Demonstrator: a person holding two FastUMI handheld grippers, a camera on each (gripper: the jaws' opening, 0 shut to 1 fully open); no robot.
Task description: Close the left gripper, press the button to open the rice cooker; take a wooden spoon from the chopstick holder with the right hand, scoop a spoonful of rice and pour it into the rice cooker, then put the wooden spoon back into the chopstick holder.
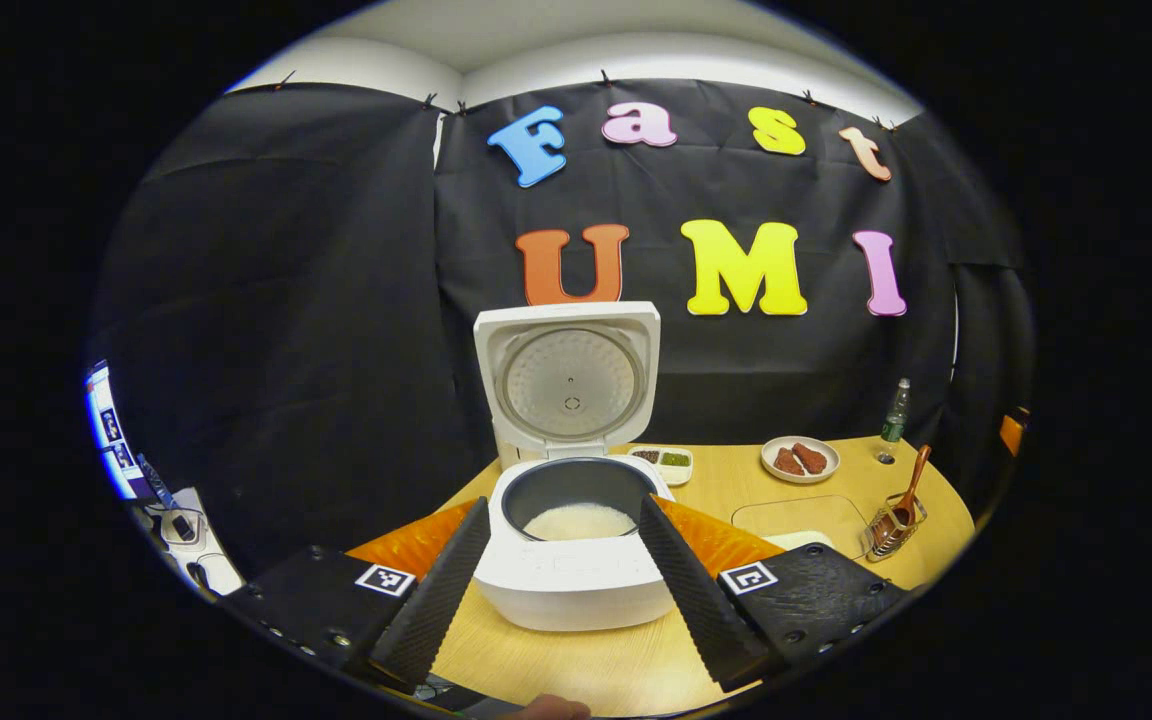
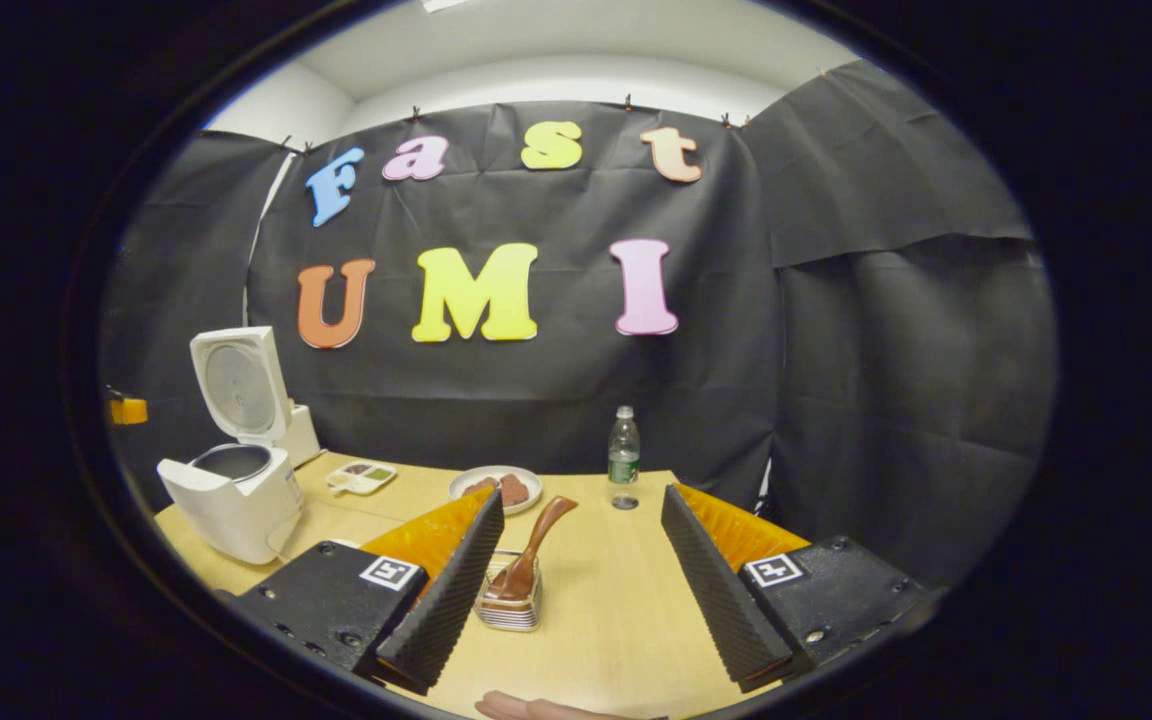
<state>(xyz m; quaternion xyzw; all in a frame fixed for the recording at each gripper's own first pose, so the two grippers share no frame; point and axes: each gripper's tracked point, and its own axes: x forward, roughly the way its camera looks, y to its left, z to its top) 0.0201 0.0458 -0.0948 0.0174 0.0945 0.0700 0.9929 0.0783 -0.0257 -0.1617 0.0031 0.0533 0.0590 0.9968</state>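
Tongs on both sides stood apart, nothing clamped, rice cooker lid up.
Left tongs [image 1: 564,585] sat spread either side of the rice cooker [image 1: 576,560] on the wooden surface [image 1: 576,670]; lid [image 1: 567,382] upright, rice [image 1: 579,522] in the inner pot. Right tongs [image 2: 584,590] were spread too, gripping nothing, with the chopstick holder [image 2: 509,605] just beside the left finger [image 2: 444,590], the wooden spoon [image 2: 533,550] leaning in it. 1 plate [image 2: 496,487] and 1 bottle [image 2: 623,453] stood farther back.

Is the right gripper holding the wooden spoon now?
No, the wooden spoon stands in the chopstick holder, and the right gripper is open, apart from it.
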